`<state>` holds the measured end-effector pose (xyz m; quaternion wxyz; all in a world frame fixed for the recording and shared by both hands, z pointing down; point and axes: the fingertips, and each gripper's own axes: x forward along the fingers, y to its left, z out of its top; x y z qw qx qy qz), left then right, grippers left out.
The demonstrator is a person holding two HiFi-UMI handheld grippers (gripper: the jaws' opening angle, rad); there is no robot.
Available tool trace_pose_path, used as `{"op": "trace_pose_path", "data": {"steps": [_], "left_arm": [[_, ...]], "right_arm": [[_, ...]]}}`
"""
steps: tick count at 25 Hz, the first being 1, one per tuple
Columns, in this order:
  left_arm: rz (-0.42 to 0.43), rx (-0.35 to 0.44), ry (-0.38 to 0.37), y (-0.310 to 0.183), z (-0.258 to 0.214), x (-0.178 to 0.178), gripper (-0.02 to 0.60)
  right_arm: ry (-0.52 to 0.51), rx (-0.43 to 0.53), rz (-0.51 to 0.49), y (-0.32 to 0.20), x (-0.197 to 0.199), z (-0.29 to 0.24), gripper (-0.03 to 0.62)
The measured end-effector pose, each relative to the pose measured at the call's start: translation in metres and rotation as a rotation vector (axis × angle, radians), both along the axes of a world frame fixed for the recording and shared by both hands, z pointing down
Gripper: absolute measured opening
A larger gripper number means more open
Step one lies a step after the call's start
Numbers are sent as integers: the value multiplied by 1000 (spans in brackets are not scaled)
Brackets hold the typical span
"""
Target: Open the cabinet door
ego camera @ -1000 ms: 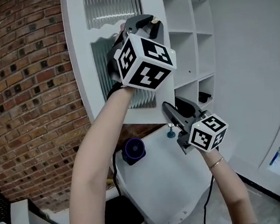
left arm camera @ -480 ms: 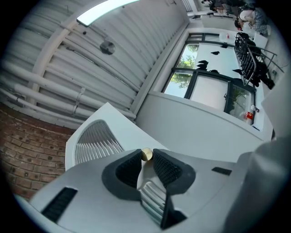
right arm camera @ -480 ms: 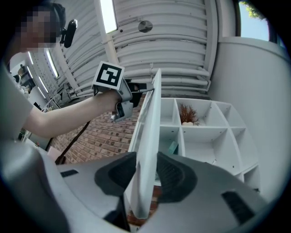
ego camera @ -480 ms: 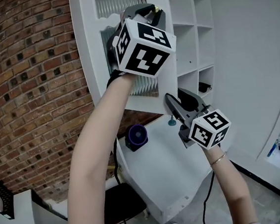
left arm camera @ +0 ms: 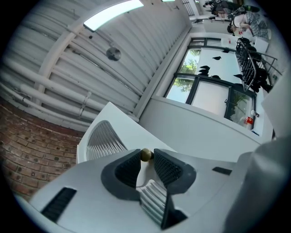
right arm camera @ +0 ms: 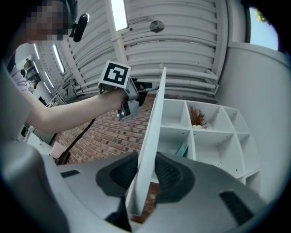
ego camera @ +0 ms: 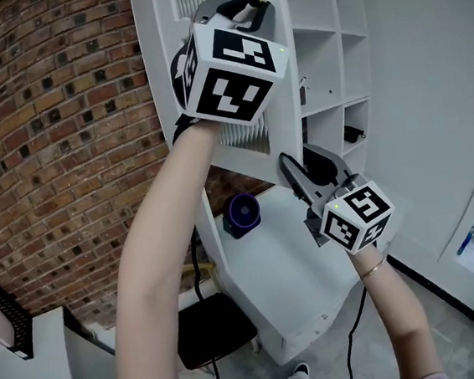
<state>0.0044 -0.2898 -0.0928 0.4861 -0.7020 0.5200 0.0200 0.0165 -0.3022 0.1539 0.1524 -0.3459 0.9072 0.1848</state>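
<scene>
Both grippers have shifted since a second ago, and the tall white cabinet door with a ribbed glass panel now stands further right in the head view, with more of the red brick wall showing to its left; the door is swung well out from the white open-shelved cabinet, its free edge turned towards the camera. The left gripper is raised high against the door's face, its marker cube towards the camera; in the left gripper view its jaws have just been opening, yet their ribbed tips touch a small round brass-coloured knob on both sides, so the grip on it holds; the ribbed glass panel shows beyond and to the left of the left pad. The right gripper sits lower, at the door's bottom corner; in the right gripper view its jaws have just been closing and are clamped on the door's thin white edge, which rises between the two dark pads and touches each; to the right of that edge lie the cabinet's square compartments, one with a dried brown sprig. A dark blue cylindrical object rests on the white surface below the door.
</scene>
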Motion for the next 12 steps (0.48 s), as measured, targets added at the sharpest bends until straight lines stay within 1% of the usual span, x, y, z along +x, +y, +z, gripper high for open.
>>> {"op": "trace_pose_path", "data": {"steps": [6, 12], "left_arm": [[-17, 7, -9, 24, 0, -21, 94], [-31, 14, 1, 42, -1, -39, 97]], "right_arm": [[-3, 2, -37, 22, -25, 2, 92], [-5, 8, -52, 40, -42, 1, 97]]}}
